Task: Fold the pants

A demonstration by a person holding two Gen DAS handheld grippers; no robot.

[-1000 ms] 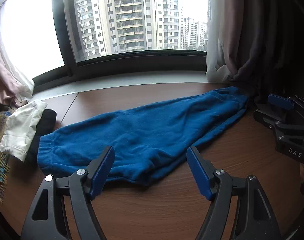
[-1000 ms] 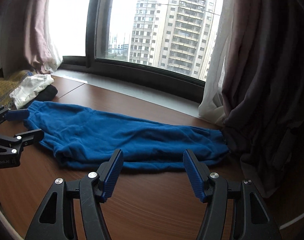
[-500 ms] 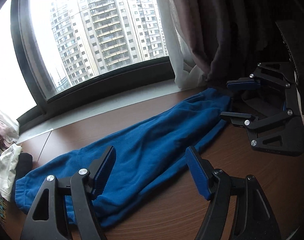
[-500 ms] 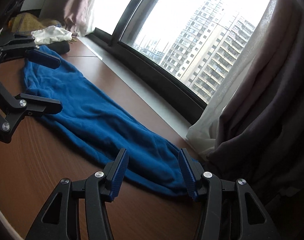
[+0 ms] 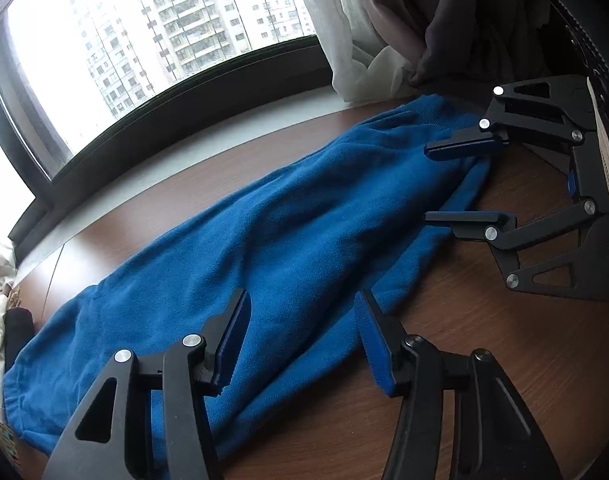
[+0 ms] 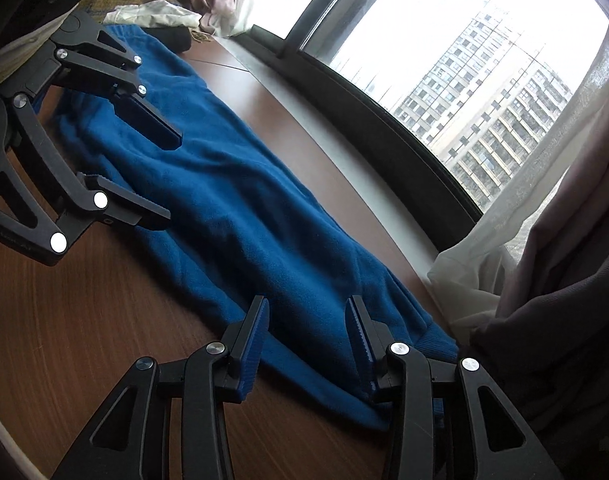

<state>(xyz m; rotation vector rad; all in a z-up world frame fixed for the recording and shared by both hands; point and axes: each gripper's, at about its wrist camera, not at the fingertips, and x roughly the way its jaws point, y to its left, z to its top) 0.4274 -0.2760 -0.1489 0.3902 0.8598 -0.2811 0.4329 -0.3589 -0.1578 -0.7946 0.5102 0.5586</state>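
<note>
Blue fleece pants (image 5: pixel 296 220) lie stretched out on a brown wooden table (image 5: pixel 504 340). In the left wrist view my left gripper (image 5: pixel 304 332) hangs low over the pants' near edge around the middle. Its jaws are closing, with fabric between them that the pads do not press. My right gripper (image 5: pixel 428 184) stands over the far narrow end by the curtain. In the right wrist view the right gripper (image 6: pixel 308 332) straddles that end of the pants (image 6: pixel 232 200). Its jaws are closing too, without pressing the cloth. The left gripper (image 6: pixel 170 178) shows at the left there.
A pile of other clothes (image 6: pixel 152 14), white, black and yellowish, lies past the pants' wide end. A pale sill (image 5: pixel 184 168) and a big window run along the table's far side. Curtains (image 6: pixel 544 280) hang down to the table beside the narrow end.
Both grippers have come down and closer to the pants while rolling. Their jaws have narrowed. The pants lie where they were.
</note>
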